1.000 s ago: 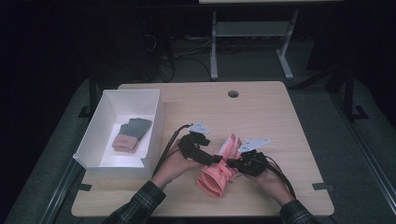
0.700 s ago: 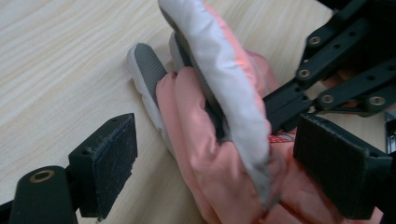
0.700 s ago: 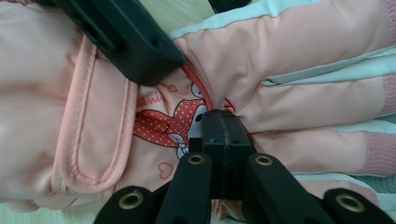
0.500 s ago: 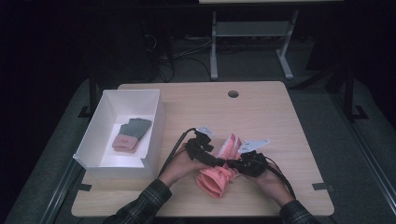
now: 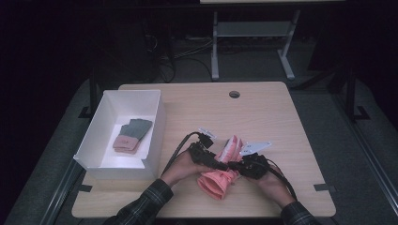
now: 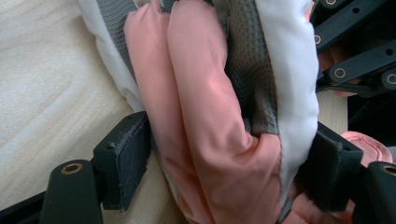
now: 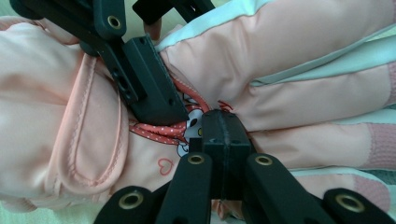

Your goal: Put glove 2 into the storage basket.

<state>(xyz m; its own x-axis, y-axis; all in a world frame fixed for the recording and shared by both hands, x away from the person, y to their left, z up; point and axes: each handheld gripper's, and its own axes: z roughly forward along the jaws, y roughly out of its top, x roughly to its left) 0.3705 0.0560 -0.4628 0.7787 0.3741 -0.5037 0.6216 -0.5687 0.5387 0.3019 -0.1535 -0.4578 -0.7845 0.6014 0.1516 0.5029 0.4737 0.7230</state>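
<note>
Left gripper view: left tool [image 6: 224, 172] clamps the pink glove [image 6: 205, 121]; right tool [image 7: 223, 140] pinched closed against it.

You work in what looks like a lab or test room set up for recording, not a home. Beyond your grippers, the light wooden table [image 5: 263, 112] has a round cable hole [image 5: 234, 94] at its far edge, like an office desk. It stands on grey carpet [image 5: 356, 154] in a dim room. Farther out past the table, a metal stand [image 5: 253, 42] rises, with loose cables [image 5: 176, 51] lying on the floor to its left. The surroundings are dark and bare.
</note>
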